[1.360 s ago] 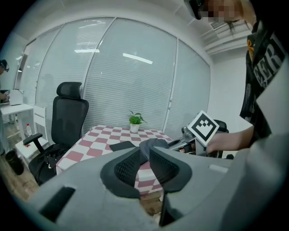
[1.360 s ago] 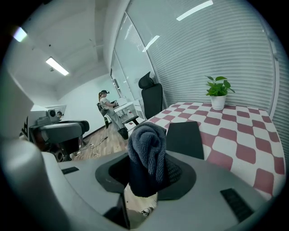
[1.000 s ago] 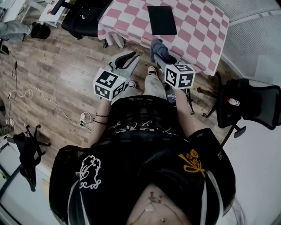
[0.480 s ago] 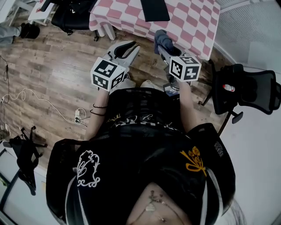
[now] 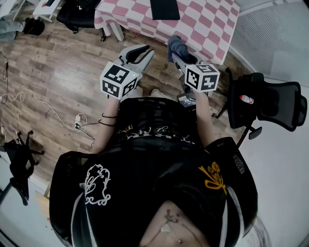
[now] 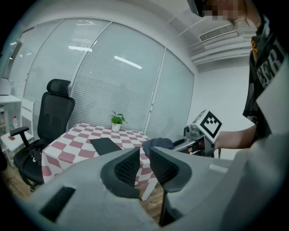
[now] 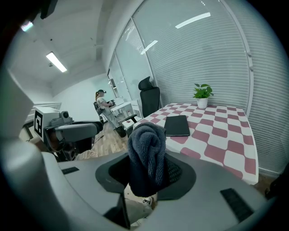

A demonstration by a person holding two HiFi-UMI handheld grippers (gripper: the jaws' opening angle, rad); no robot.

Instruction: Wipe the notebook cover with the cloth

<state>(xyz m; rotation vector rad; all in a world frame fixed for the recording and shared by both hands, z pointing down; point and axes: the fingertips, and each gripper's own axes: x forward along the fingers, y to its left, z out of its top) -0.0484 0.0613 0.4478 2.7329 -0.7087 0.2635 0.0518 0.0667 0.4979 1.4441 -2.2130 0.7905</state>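
Observation:
The black notebook (image 5: 164, 8) lies flat on the pink-and-white checked table (image 5: 212, 24), also visible in the left gripper view (image 6: 105, 145) and the right gripper view (image 7: 177, 125). My right gripper (image 5: 176, 53) is shut on a bunched dark blue-grey cloth (image 5: 177, 47), which stands up between the jaws (image 7: 146, 153). It hangs in the air short of the table's near edge. My left gripper (image 5: 144, 50) is held beside it, over the wooden floor. Its jaws stand nearly together with nothing between them (image 6: 144, 164).
A black office chair (image 5: 270, 101) stands to my right and another (image 5: 79, 14) at the table's left end. A cable and power strip (image 5: 77, 126) lie on the floor to the left. A small potted plant (image 7: 202, 94) sits at the table's far side.
The table and notebook have slid up toward the top of the head view. Both grippers have risen a little, side by side. The cloth stays in the right gripper.

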